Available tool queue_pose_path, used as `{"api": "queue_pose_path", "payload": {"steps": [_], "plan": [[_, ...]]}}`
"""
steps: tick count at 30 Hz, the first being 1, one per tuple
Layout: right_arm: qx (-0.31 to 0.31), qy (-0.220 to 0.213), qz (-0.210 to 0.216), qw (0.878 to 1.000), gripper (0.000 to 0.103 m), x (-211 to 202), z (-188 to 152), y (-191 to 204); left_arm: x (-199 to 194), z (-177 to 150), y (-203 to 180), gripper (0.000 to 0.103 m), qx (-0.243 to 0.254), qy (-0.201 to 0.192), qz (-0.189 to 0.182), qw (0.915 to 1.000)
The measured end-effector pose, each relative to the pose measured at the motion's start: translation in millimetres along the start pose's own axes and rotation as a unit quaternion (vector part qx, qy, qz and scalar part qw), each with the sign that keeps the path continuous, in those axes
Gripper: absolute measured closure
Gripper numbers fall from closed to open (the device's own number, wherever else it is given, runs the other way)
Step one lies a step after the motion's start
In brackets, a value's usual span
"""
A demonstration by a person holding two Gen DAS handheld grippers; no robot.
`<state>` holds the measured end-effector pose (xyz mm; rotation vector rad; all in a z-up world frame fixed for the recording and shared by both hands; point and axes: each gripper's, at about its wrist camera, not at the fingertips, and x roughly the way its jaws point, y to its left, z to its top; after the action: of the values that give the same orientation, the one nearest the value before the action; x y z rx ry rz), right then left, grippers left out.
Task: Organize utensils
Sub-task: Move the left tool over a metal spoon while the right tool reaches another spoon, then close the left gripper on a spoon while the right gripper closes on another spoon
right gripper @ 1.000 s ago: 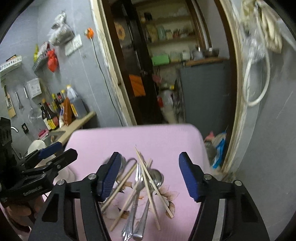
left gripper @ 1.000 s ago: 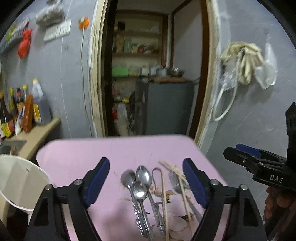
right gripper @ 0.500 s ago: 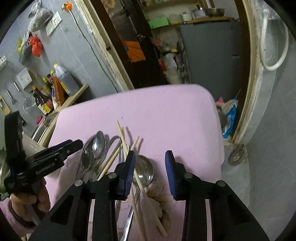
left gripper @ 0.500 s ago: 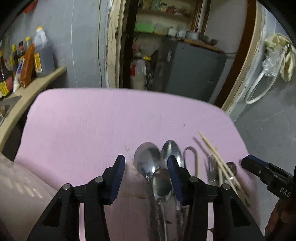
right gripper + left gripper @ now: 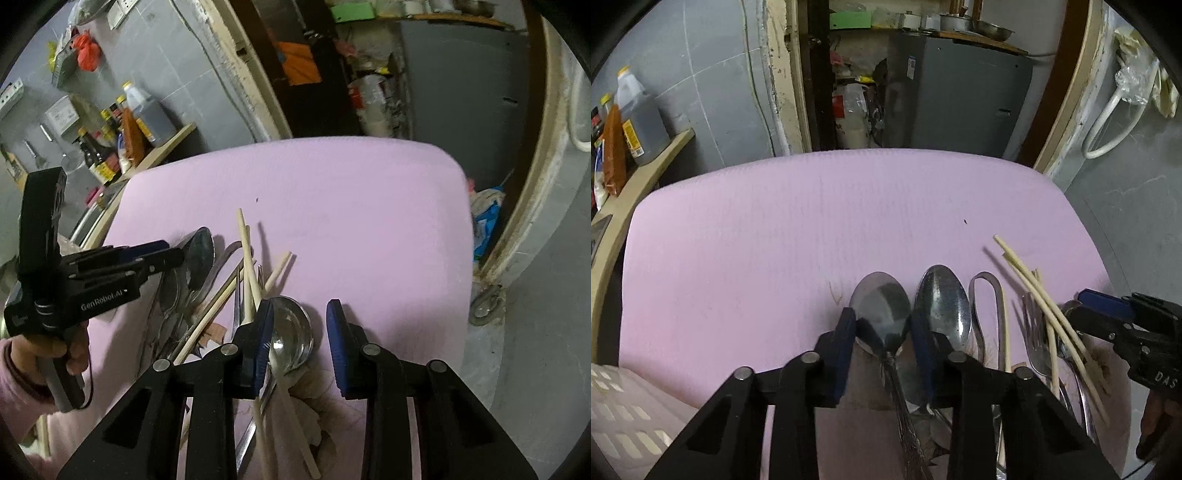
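Both grippers were picking: the left gripper (image 5: 882, 325), fingers just narrowed, straddled a spoon (image 5: 882, 314) at lower centre, the right gripper (image 5: 300, 336) likewise around the ladle (image 5: 291, 332), neither plainly clamped yet, so next came a firm squeeze and lift off the pink bench (image 5: 812, 221).

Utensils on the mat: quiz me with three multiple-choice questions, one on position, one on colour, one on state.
1. In the left wrist view, where do the chopsticks lie relative to the two spoons? A. left of them B. right of them C. on the shelf
2. The mat is: A. green B. pink C. white
3. The spoons are: A. lying flat B. standing in a cup C. hanging on the wall

Answers: B, the sticks sit right of both spoon bowls; B, its whole surface is pink; A, their bowls rest on the mat.
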<state>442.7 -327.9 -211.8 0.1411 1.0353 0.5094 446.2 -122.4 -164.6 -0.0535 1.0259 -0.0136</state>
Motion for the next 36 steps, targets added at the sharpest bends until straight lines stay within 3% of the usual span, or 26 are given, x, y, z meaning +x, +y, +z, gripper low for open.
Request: {"api": "queue_pose_path", "payload": {"steps": [4, 15, 18, 22, 28, 36], "plan": [[-0.001, 0.018, 0.027, 0.999, 0.08, 3.2, 0.5, -6.9, -3.2, 3.6, 0.2, 0.085, 0.008, 0.006, 0.003, 0.9999], [-0.046, 0.058, 0.05, 0.996, 0.091, 13.5, 10.6, -1.4, 1.6, 18.2, 4.9, 0.086, 0.018, 0.048, 0.032, 0.9982], [-0.042, 0.056, 0.057, 0.996, 0.1, 8.1, 10.9, -1.6, 1.6, 22.7, 5.6, 0.089, 0.016, 0.056, 0.032, 0.9978], [-0.042, 0.029, 0.038, 0.998, 0.1, -6.7, 5.6, 4.2, -9.0, 23.3, 6.7, 0.097, 0.017, 0.045, 0.042, 0.998], [-0.055, -0.036, -0.027, 0.997, 0.1, -41.6, -2.2, 17.9, -24.5, 13.1, 17.1, 0.101, -0.024, 0.026, -0.011, 0.9993], [-0.059, -0.154, -0.127, 0.978, 0.1, -95.6, -3.9, 49.1, -68.8, -8.5, 10.4, 0.101, -0.022, -0.056, -0.065, 0.9961]]}}
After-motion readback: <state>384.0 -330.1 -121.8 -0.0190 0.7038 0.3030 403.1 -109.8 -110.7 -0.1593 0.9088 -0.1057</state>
